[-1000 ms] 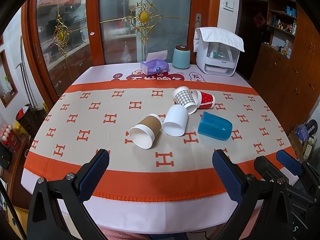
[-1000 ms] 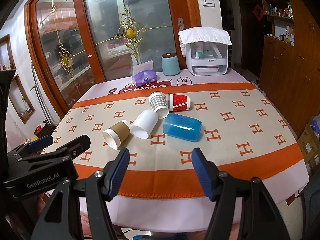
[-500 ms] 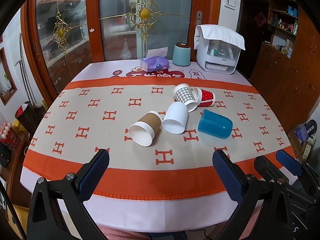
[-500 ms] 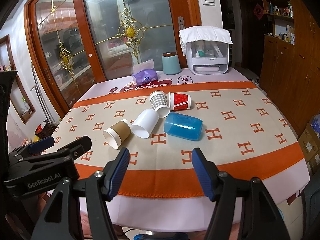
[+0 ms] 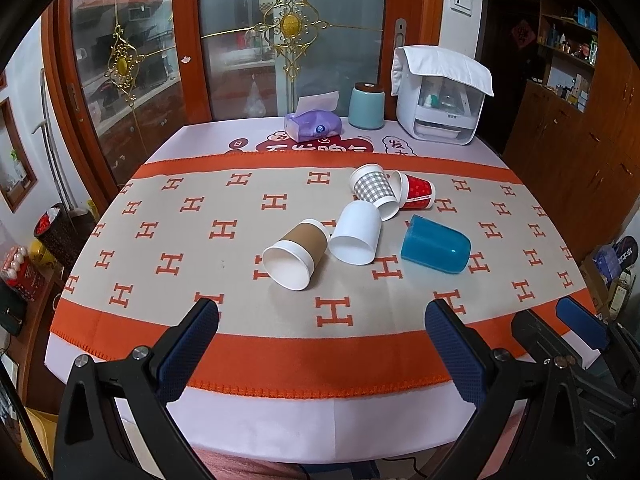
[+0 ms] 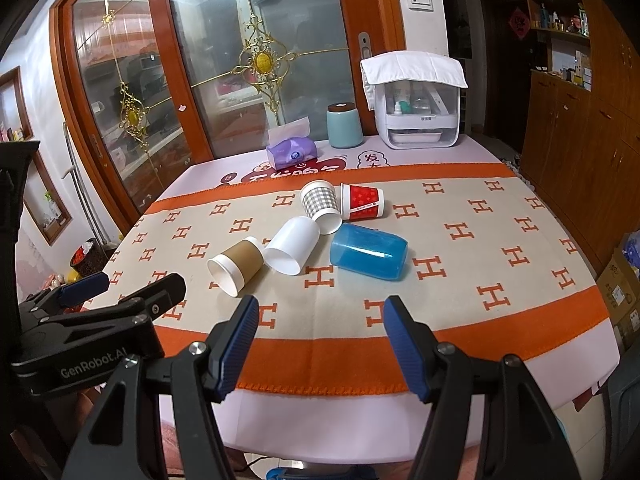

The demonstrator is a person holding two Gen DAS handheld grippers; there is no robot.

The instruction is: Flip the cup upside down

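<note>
Several cups lie on their sides in the middle of the table: a brown sleeved paper cup (image 5: 298,251) (image 6: 237,264), a white cup (image 5: 357,233) (image 6: 293,244), a grey checked cup (image 5: 374,190) (image 6: 322,205), a red cup (image 5: 416,196) (image 6: 362,202) and a blue plastic cup (image 5: 436,244) (image 6: 370,253). My left gripper (image 5: 322,340) is open and empty over the table's near edge. My right gripper (image 6: 320,338) is open and empty, also at the near edge. The right gripper shows at the lower right of the left wrist view (image 5: 576,328); the left one shows at the lower left of the right wrist view (image 6: 100,300).
The table carries an orange and beige runner (image 5: 180,216). At its far edge stand a purple tissue pack (image 5: 312,126), a teal canister (image 5: 366,106) and a white appliance (image 5: 440,96). Glass doors stand behind, wooden cabinets to the right (image 5: 580,128).
Both grippers have risen and tilted slightly, so the cups sit a little lower and farther in view. The cups have not moved. Both grippers stay open.
</note>
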